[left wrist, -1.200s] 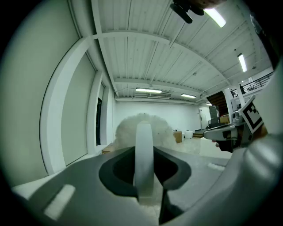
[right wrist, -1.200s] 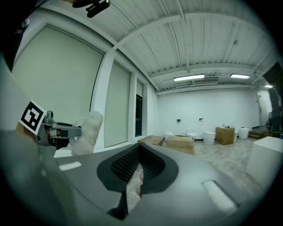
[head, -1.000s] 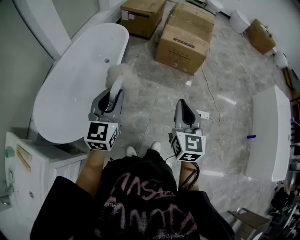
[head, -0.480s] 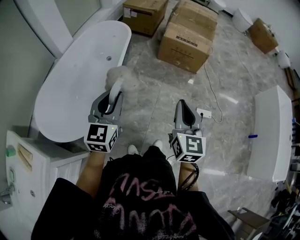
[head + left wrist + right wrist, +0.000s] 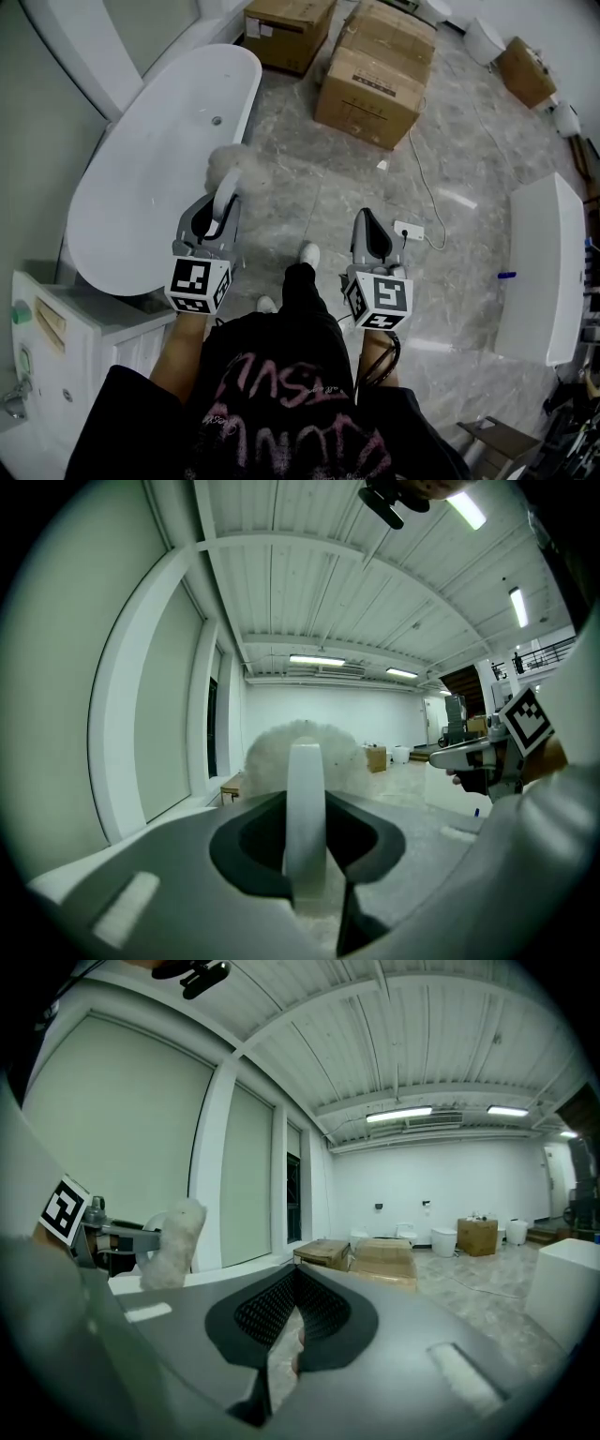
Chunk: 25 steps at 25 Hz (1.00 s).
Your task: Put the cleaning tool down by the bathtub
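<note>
- Left gripper (image 5: pixel 221 204): jaws clamped on the white handle of the cleaning tool (image 5: pixel 230 163), fluffy head pointing forward.
- From the head view, the tool's head overlaps the right rim of the bathtub (image 5: pixel 141 178); it is held off the floor (image 5: pixel 309 202).
- Right gripper (image 5: pixel 367 228): jaws pressed together, nothing between them, held to the right of the tool.

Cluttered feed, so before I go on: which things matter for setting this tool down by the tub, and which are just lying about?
Job: cleaning tool, held in the left gripper; bathtub.
Lying about: cardboard boxes; floor cable; white cabinet.
</note>
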{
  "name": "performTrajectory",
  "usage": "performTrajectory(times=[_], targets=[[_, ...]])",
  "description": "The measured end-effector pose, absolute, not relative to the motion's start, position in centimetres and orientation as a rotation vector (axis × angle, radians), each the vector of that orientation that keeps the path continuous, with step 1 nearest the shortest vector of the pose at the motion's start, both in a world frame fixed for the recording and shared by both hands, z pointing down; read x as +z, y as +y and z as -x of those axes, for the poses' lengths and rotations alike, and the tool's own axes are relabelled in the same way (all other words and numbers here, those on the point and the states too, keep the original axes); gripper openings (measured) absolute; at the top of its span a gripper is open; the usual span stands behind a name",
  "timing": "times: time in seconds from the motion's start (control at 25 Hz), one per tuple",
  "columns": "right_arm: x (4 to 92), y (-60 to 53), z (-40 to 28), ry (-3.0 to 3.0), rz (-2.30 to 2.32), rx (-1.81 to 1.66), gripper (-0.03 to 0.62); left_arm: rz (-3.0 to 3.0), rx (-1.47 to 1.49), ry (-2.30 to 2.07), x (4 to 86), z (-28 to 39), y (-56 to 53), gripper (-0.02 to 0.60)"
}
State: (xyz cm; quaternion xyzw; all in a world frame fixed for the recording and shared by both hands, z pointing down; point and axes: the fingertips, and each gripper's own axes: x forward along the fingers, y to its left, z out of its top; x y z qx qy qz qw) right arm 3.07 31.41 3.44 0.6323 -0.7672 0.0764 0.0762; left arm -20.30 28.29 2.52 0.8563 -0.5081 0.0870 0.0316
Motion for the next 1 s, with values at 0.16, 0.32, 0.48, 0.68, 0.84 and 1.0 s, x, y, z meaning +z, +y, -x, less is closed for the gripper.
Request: performTrajectory(times=[0.16, 0.32, 0.48, 0.68, 0.84, 1.0], targets=[[4.3, 29.5, -3.5, -2.299, -1.882, 0.23, 0.015, -2.644, 0.29, -1.559, 3.2, 19.8, 26.8, 0.087], [5.5, 27.1, -4.0, -2.301, -1.859, 0.263, 0.015, -2.62, 0.317, -1.56, 4.4, 19.2, 24.6, 0.087], [6.6, 23.6, -4.7, -2.301, -1.835, 0.295, 0.014, -2.6, 0.338, -1.56, 5.0, 18.4, 21.8, 0.087], [8.6, 18.6, -5.8, -2.3, -1.794, 0.336, 0.014, -2.554, 0.385, -1.547, 7.0, 17.1, 17.5, 0.087], [10.2, 14.8, -6.9, -2.292, -1.751, 0.375, 0.014, -2.511, 0.411, -1.529, 8.8, 15.6, 14.2, 0.087], [11.3, 10.9, -8.5, -2.287, -1.718, 0.394, 0.014, -2.503, 0.472, -1.497, 10.0, 13.6, 10.7, 0.087]])
